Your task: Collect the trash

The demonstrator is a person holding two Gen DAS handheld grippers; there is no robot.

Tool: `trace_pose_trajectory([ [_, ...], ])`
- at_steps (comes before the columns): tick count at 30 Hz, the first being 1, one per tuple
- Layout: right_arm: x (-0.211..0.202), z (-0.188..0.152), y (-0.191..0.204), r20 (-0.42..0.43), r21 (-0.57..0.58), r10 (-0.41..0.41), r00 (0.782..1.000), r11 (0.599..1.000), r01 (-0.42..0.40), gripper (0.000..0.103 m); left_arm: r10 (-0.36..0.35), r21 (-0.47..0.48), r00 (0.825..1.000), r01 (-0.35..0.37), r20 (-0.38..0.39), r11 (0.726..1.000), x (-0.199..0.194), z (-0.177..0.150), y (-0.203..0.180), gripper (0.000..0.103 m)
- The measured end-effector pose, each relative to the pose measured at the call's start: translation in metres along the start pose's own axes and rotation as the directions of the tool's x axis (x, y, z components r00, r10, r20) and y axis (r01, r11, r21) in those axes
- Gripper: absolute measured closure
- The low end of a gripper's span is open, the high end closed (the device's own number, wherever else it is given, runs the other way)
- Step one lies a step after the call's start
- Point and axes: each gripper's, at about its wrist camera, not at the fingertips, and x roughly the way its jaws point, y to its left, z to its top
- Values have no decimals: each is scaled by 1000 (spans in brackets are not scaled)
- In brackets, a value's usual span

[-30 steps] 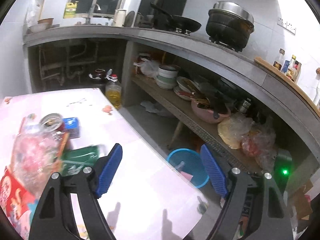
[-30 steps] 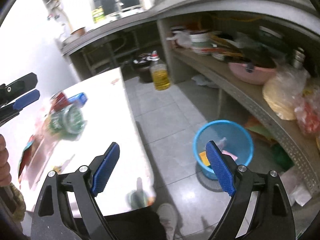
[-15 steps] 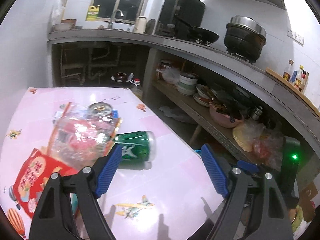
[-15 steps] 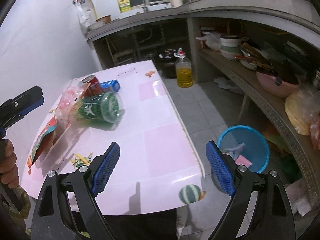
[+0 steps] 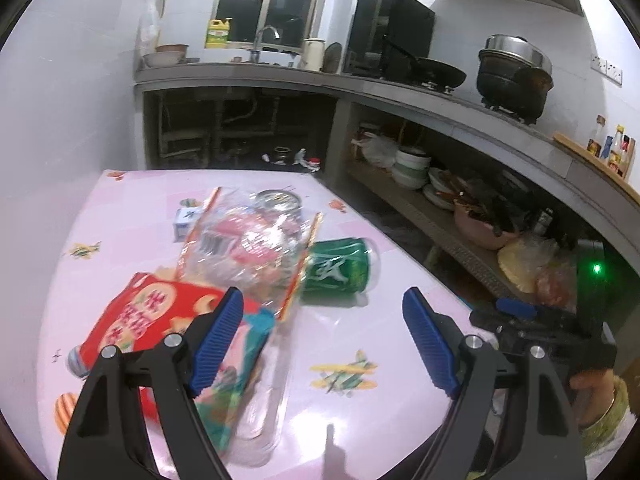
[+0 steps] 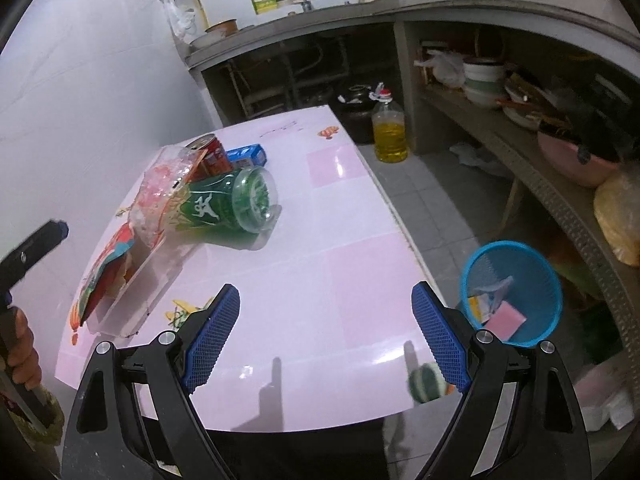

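Note:
Trash lies on a pink table (image 5: 360,344): a green can (image 5: 340,266) on its side, a clear crumpled wrapper (image 5: 252,248), a red snack bag (image 5: 148,316), a red can (image 6: 210,154) and a small blue box (image 6: 248,156). The green can (image 6: 228,204) also shows in the right wrist view. My left gripper (image 5: 322,344) is open and empty, just short of the wrapper and green can. My right gripper (image 6: 326,336) is open and empty above the table's near edge. A blue waste basket (image 6: 516,288) stands on the floor to the right of the table.
A concrete counter (image 5: 400,96) with a wok and a pot runs along the wall. The shelf (image 6: 520,148) under it holds bowls and bags. A bottle of yellow oil (image 6: 388,128) stands on the floor beyond the table.
Both grippers have swung left from the basket and floor toward the table. The pile of trash now lies ahead of both. Both stay open.

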Motion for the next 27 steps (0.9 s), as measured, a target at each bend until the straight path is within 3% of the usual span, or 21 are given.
trace_pose_trajectory([
  [14,19,-3,14,-62,12,71,996,997,-70,19,152,1,987,-152,-56,988,-17,-35,33,23],
  [21,20,-4,21,-71,6,83,994,997,-83,19,239,48,964,-235,-117,971,0,-47,38,23],
  [27,22,-6,24,-79,5,85,993,996,-85,19,251,-10,957,-255,-144,967,-3,-58,55,23],
])
